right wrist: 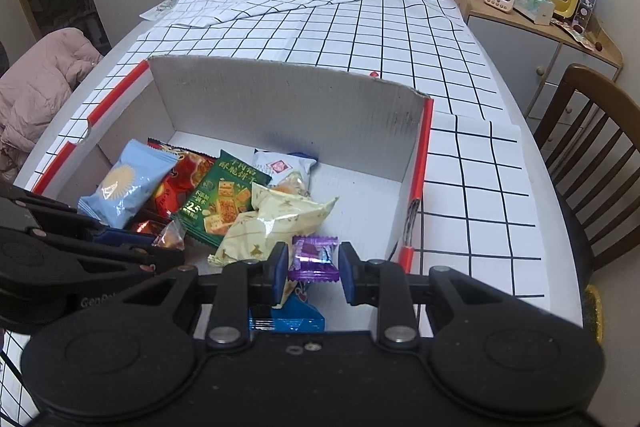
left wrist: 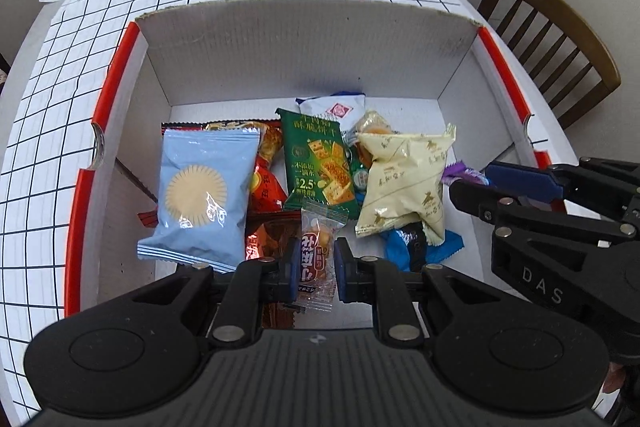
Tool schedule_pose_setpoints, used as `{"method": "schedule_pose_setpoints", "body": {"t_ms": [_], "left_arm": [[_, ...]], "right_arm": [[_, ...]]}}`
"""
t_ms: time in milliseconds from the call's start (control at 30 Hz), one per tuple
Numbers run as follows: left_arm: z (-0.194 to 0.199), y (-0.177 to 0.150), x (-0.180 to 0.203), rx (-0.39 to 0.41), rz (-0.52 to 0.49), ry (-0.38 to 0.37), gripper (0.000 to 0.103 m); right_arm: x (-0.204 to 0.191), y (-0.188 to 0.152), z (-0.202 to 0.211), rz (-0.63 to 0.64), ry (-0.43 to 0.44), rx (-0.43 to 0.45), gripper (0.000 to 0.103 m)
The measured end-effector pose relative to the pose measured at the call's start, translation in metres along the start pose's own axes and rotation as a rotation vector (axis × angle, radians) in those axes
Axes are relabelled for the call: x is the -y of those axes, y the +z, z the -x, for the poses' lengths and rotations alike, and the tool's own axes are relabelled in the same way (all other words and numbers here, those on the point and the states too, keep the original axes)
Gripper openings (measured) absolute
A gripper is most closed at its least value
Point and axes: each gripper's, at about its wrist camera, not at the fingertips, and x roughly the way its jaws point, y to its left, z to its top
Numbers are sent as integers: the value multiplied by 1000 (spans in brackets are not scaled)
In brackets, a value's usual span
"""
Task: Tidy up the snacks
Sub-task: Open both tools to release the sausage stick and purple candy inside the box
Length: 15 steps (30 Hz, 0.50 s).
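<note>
On the checked tablecloth (right wrist: 400, 27), the box (left wrist: 304, 43) holds most snacks, left gripper (left wrist: 317, 263) pinching an orange candy (left wrist: 318, 247), right gripper (right wrist: 313, 263) pinching a purple candy (right wrist: 314, 257), these 2 apparently left to drop.

Your surface (right wrist: 480, 163) is a light rounded top — mostly covered by a white cloth with a black grid (right wrist: 360, 27), rumpled and folded over itself at the far end. You've got an open cardboard box (right wrist: 280, 99) with red edges sitting directly on the cloth, near side. Some flat printed item (right wrist: 160, 7) pokes out at the far-left edge of the cloth — can't tell what.
</note>
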Motion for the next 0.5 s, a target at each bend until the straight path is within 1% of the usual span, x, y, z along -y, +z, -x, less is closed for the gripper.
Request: {"method": "schedule_pose_setpoints", "body": {"t_ms": [200,333,500], "left_arm": [[-5,-4,1,-18,0,8,17],[-4,-6,5,-21,-9,5,17],[-1,-7,3,-20,5,-6,20]], "right_arm": [[-1,-2,-2,4,0,-13,26],[-2,-4,0,-3,2,-14,29],[-1,-5,4,-11,-2,-12,31]]}}
